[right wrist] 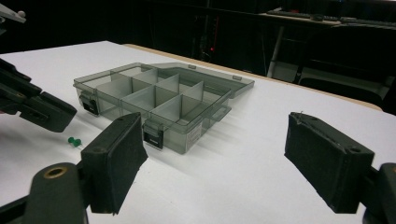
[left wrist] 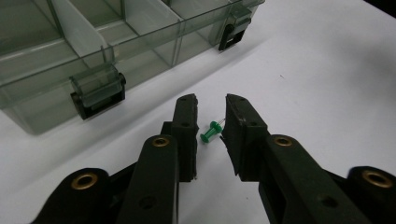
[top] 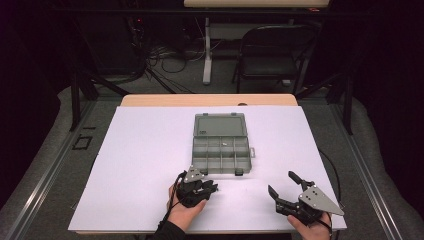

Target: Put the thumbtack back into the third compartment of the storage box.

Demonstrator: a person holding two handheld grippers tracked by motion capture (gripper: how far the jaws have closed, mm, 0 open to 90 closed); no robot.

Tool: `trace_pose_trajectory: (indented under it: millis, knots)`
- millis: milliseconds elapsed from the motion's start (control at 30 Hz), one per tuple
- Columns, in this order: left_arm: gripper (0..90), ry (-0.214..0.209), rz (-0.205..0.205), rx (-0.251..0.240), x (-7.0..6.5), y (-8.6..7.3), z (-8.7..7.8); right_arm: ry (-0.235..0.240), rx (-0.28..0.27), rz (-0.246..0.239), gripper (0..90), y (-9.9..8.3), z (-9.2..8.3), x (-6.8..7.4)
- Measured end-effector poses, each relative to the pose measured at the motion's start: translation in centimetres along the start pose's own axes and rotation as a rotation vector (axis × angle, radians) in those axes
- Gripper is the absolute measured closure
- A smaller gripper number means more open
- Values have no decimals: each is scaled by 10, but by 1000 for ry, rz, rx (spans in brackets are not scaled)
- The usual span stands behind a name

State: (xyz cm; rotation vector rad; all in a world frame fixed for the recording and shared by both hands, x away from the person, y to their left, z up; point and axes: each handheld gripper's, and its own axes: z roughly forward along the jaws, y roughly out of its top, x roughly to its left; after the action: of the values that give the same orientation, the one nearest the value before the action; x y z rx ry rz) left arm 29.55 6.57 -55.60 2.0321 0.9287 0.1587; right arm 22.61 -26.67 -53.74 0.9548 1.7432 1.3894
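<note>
A smoky clear compartment organizer box [top: 221, 144] sits open in the middle of the white table sheet [top: 140, 160]. Just near of it, the left gripper [left wrist: 211, 109] hovers with jaws parted around a green pushpin [left wrist: 211, 131] lying on the sheet, not clamped. The right gripper [top: 283, 183] rests wide open at the near right, holding nothing.

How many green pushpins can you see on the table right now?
1. The green pushpin lies on the white table between the fingers of the left gripper, just in front of the open organizer box. More could be hidden inside the box's compartments.
</note>
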Motion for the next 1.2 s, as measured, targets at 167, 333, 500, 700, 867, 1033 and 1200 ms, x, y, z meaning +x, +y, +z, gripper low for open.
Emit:
trace_pose_trajectory:
  millis: [167, 333, 500, 700, 867, 1033, 1200]
  knots:
    - [766, 4, 50, 43, -1, 4, 9, -1, 1, -1, 189, 0, 0, 0]
    - [826, 6, 54, 83, -2, 0, 14, -2, 0, 2, 190, 0, -1, -1]
    - [851, 10, 36, 78, -1, -1, 14, -1, 1, 1, 190, 0, -1, -1]
    - [860, -2, 8, 78, 1, 0, 13, -3, 1, 1, 190, 0, -1, -1]
    - [860, -16, -19, 55, 3, 3, 11, -2, 0, 0, 190, 0, -1, -1]
    - [860, -30, -36, 17, 5, 17, 4, -2, 0, 0, 190, 0, -1, -1]
    - [860, -21, -16, -24, 5, 39, -4, -2, 0, 0, 190, 0, -1, -1]
